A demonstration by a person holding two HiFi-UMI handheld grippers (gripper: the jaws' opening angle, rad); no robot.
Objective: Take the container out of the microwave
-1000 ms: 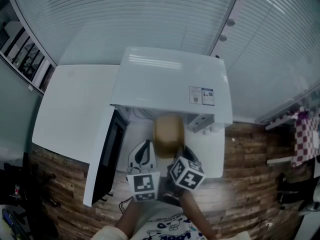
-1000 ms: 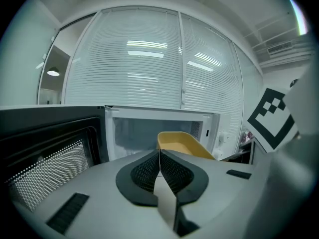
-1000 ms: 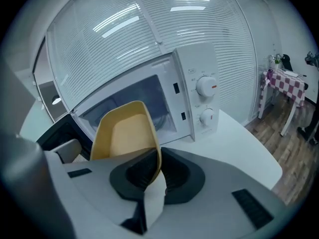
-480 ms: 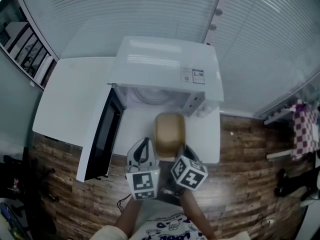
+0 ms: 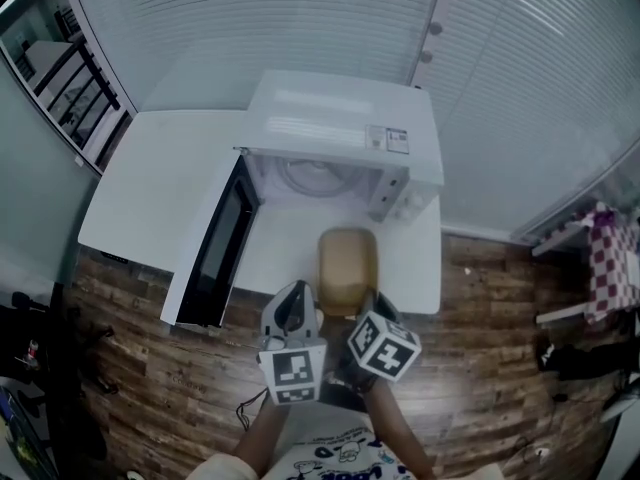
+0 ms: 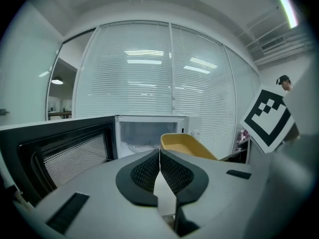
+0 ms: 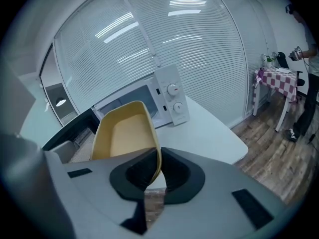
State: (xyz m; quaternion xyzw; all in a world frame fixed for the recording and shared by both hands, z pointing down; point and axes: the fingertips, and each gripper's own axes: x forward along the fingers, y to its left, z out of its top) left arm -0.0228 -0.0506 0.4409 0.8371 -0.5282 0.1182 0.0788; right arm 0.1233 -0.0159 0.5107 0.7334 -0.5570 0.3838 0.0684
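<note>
Leftmost, the microwave door (image 5: 212, 253) stood swung open, giving access to the cavity of the microwave (image 5: 340, 128). The left gripper (image 6: 159, 156) hung idle, jaws pressed together on nothing. The yellow container (image 5: 347, 263) was outside the cavity, over the white table (image 5: 160, 178) near its front edge. The right gripper (image 7: 157, 166) carried it alone, jaws clamped on the near rim.

White table (image 5: 150, 188) beneath slatted blinds (image 5: 250, 18); wood-plank floor (image 5: 480, 388) around it; checkered cloth (image 5: 605, 253) far right; dark rack (image 5: 78, 80) far left.
</note>
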